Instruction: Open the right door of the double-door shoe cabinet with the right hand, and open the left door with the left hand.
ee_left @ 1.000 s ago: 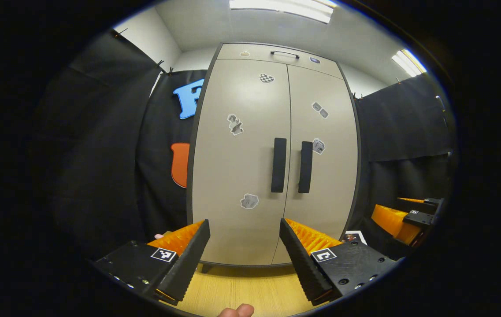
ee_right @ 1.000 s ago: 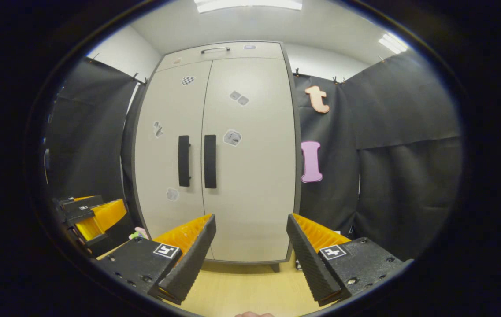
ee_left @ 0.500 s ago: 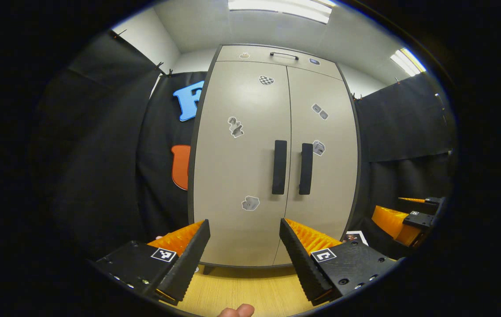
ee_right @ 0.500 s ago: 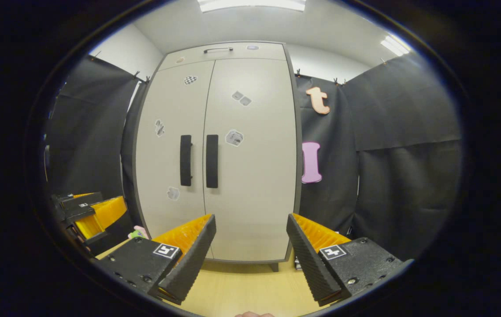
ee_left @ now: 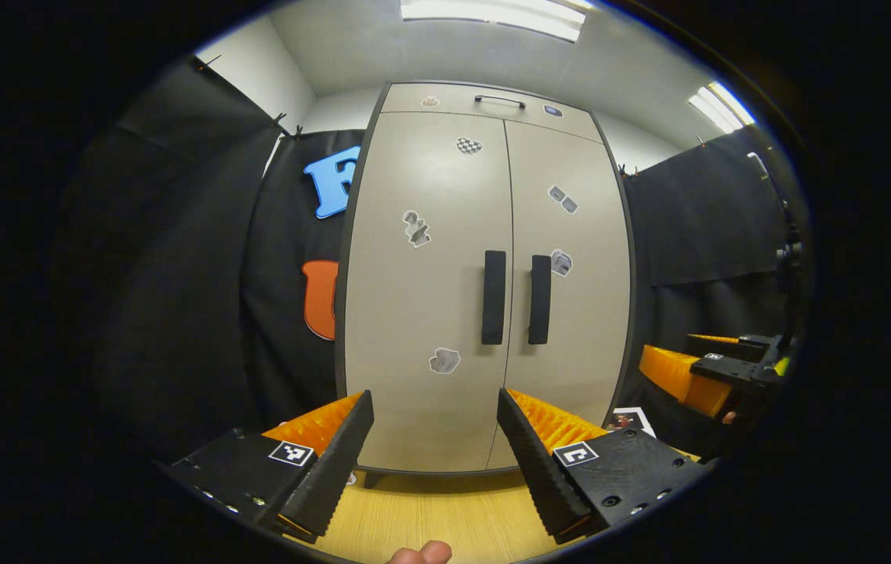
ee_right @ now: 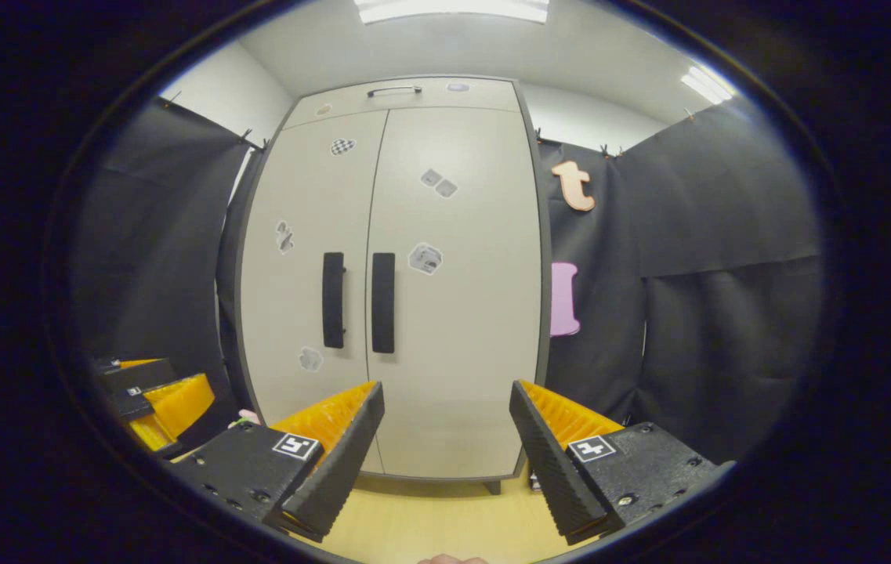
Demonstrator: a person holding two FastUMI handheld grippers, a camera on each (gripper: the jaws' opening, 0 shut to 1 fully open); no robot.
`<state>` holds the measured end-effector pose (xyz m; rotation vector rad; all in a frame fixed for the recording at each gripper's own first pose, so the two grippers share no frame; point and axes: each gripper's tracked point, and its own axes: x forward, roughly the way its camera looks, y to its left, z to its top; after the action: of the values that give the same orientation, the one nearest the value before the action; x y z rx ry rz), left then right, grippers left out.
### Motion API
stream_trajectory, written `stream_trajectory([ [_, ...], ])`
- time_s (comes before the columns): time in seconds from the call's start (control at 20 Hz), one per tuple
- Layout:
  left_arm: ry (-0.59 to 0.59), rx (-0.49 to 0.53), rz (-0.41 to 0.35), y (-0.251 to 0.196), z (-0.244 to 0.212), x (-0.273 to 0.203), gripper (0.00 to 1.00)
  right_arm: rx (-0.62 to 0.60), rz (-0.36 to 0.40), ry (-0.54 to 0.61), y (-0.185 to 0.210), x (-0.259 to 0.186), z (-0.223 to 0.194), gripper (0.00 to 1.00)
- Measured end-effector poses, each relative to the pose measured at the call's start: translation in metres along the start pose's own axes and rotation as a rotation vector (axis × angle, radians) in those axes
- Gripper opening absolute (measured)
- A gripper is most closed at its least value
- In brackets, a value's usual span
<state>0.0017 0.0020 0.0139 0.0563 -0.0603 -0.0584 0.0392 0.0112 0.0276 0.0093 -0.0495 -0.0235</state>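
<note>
1. Shoe cabinet (ee_right: pixel 461 313): tall, pale, standing on a wood-look floor (ee_right: pixel 445 521) against the black booth cloth. Both doors closed and flush, with small stickers on them.
2. Right door (ee_right: pixel 457 235), with right handle (ee_right: pixel 382 302): a dark vertical bar just beside the centre seam. In the left gripper view the same bar sits at (ee_left: pixel 539 299).
3. Left door (ee_left: pixel 421 274), with left handle (ee_left: pixel 494 298): a matching bar just across the seam, close to its twin.
4. Right gripper (ee_right: pixel 445 458): jaws spread wide, holding nothing, well short of the cabinet and aimed lower than the handles and to their right.
5. Left gripper (ee_left: pixel 435 450): jaws likewise spread and empty, also well apart from the doors.
6. Step in hand, as judged: approach to the right handle. Raise and swing the right gripper leftward, take the bar between both fingers near mid-height, then close.
7. Caution: the handles stand close together; enter from the right side so a finger does not catch the left bar. Pull along the door's arc, not straight back.
</note>
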Motion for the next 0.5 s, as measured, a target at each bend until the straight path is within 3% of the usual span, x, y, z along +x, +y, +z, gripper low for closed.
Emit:
stream_trajectory([
  [0.3,0.008,-0.024,-0.044,-0.008,-0.007,-0.016,0.95,0.027,0.066,-0.005,0.026,0.052,0.018,1.0],
  [0.5,0.047,-0.037,-0.036,-0.002,-0.016,-0.021,0.95,0.016,0.061,-0.013,0.035,0.087,0.028,1.0],
])
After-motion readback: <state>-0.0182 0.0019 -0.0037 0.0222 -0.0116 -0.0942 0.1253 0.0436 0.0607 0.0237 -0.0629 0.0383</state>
